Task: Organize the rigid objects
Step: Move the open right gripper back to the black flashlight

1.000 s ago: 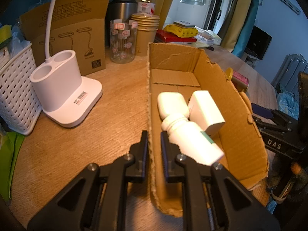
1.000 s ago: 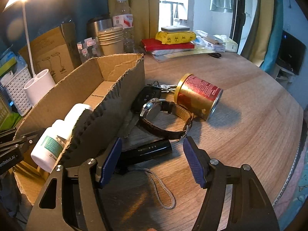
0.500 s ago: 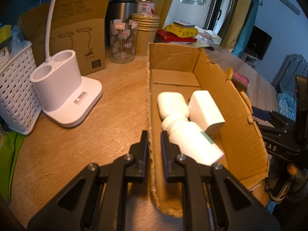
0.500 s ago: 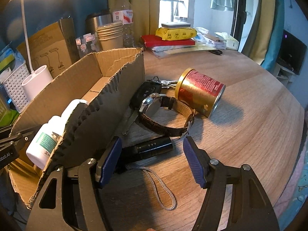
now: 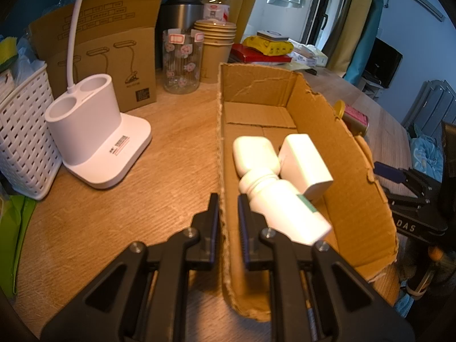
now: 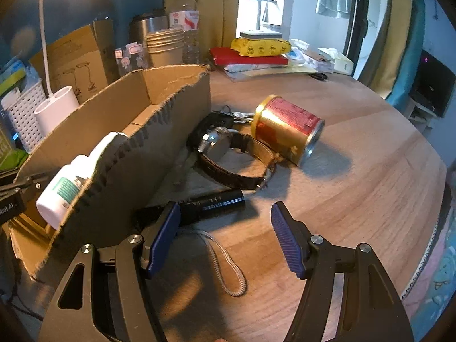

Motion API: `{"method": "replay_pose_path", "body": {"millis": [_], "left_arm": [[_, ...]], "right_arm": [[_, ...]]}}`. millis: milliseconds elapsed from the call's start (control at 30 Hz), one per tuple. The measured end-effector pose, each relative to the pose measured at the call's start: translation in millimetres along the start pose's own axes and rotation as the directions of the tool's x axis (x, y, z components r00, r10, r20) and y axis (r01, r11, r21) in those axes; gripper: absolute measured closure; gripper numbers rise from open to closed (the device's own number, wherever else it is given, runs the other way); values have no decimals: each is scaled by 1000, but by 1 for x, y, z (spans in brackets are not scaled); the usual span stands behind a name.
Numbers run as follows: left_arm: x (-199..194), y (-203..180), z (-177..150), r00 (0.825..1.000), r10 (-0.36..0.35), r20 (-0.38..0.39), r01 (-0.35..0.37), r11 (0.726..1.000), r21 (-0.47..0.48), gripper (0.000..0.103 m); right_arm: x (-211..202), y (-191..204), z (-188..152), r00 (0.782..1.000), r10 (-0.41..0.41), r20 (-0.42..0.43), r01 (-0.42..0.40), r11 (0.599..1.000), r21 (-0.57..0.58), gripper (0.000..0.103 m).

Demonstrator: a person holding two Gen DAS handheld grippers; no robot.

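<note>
Kept the left gripper (image 5: 228,219) pinched narrow on the left wall of the torn brown cardboard box (image 5: 356,185), exactly as a second earlier. Held the right gripper (image 6: 223,216) wide, pads pressing nothing, low over the black cylindrical flashlight (image 6: 216,202) on the wooden table (image 6: 356,171), just right of the box. Saw only a slight drift in that view; judged the grasp not begun. Found the flashlight's long axis running left to right, roughly along the jaws' closing line, grey cord loop (image 6: 228,268) trailing near. Probably needed a wrist turn. Farther off, noted the brown-strapped wristwatch (image 6: 236,159).
</note>
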State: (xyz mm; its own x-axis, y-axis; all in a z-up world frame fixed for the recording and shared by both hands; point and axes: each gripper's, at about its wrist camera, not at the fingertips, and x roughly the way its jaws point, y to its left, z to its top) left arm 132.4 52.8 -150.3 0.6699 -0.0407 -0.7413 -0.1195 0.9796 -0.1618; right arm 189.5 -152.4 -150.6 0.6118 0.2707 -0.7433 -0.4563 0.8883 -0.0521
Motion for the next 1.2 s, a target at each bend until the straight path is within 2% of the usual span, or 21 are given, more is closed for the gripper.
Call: {"method": "replay_pose_path", "body": {"millis": [67,133,233,400,567,667,933,1133,1200], "left_arm": [[0,0,0,1000,0,0,0,1000,1,89],[0,0,0,1000,0,0,0,1000,0,89],[0,0,0,1000,1,0,-1,1000,1,89],[0,0,0,1000,0,0,0,1000,0,89],[0,0,0,1000,-1,0,1,1000,-1,89],[0,0,0,1000,0,0,0,1000,0,89],[0,0,0,1000,-1,-1,1,1000,-2,89],[0,-1,0,1000,-2,-2,2,1000,-3,89],[0,0,1,1000,-1,-1,1,1000,0,89]], "right_arm": [[5,-6,-4,1000,-12,-21,12,1000,20,34],[0,-13,-2,1000,9,4,-9,998,66,34],[-6,-12,6,999,32,37,-34,997,68,34],[0,-7,20,997,63,43,-67,994,89,34],[18,-3,20,1000,18,-6,-17,994,107,34],[25,0,13,999,-2,-47,5,997,81,34],[11,1,-2,999,-41,-34,42,998,50,34],[8,2,-10,999,-24,-43,25,999,37,34],[7,4,-11,999,-26,-37,27,999,26,39]]}}
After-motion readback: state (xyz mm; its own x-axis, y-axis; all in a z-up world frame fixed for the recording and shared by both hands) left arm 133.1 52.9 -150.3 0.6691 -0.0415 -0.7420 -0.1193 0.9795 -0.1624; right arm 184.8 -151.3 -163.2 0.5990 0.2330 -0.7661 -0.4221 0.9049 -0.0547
